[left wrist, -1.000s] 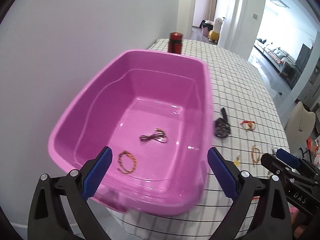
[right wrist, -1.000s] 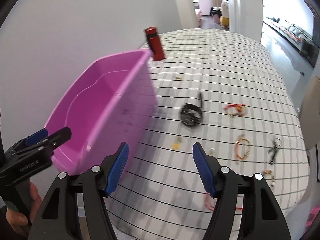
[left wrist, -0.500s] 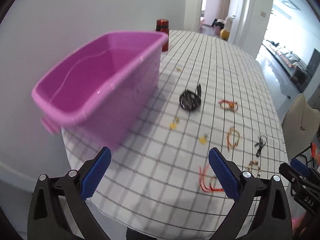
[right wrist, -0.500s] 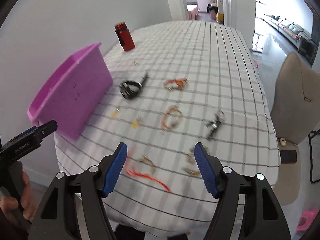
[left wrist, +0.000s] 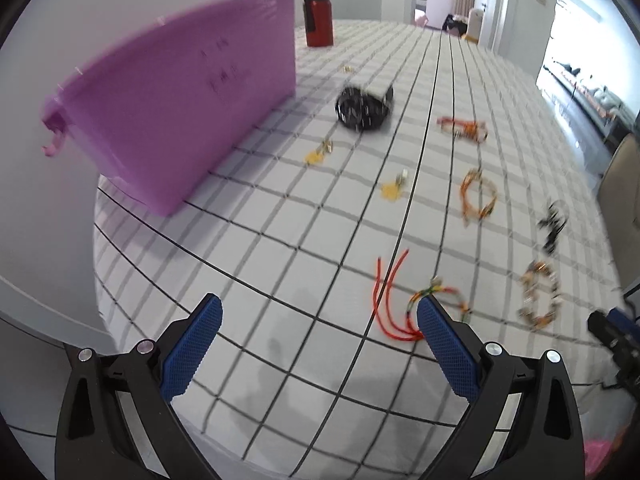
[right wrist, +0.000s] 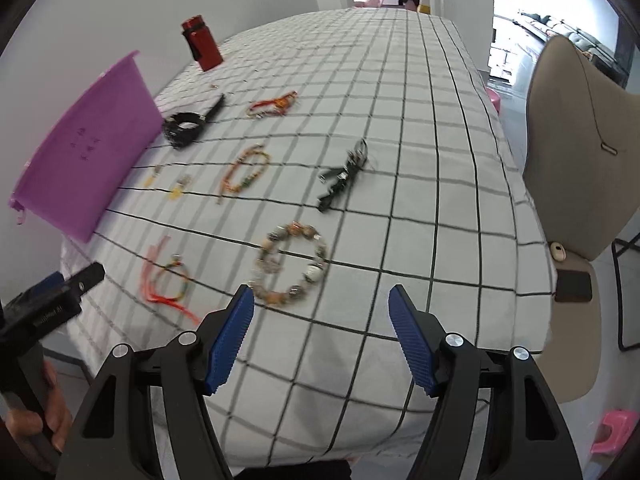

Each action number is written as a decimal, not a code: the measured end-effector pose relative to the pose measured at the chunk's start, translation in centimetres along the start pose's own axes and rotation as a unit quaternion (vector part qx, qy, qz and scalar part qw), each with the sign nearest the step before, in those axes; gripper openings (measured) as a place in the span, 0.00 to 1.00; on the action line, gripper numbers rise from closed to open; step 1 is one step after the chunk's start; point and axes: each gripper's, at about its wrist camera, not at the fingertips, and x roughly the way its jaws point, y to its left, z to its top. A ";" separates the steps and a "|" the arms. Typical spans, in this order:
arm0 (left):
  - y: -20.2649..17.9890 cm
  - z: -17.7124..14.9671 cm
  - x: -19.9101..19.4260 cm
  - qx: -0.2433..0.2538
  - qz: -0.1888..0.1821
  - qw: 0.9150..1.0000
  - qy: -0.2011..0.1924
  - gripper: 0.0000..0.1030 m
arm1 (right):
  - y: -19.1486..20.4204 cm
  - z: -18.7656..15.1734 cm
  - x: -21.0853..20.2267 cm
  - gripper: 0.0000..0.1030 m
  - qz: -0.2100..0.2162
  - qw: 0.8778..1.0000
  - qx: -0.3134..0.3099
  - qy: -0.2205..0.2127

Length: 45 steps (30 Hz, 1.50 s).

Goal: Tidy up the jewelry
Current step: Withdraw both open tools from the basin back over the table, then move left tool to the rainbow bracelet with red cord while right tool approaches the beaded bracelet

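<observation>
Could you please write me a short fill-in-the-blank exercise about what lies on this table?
1. The tall bottle standing at the far end of the tub is ____ in colour.
2. The plastic tub is ____ in colour.
3. Both the left gripper and the right gripper hold ____.
4. The beaded bracelet lies on a ____ tablecloth.

Missing words: red; purple; nothing; checked

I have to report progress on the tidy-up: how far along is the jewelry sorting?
Little shows as done: the purple bin's inside is hidden from both views. Nothing is in hand; the left hand-held gripper and right hand-held gripper are both open and empty. Left on the checked tablecloth: the chunky bead bracelet, red cord bracelet, orange bead bracelet, black watch, black cord piece, small yellow pieces.
</observation>
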 end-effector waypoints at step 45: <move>-2.3 -2.3 5.1 -0.001 -0.040 0.999 -0.032 0.95 | 1.6 -0.5 5.6 0.63 -0.072 0.993 -0.067 -0.063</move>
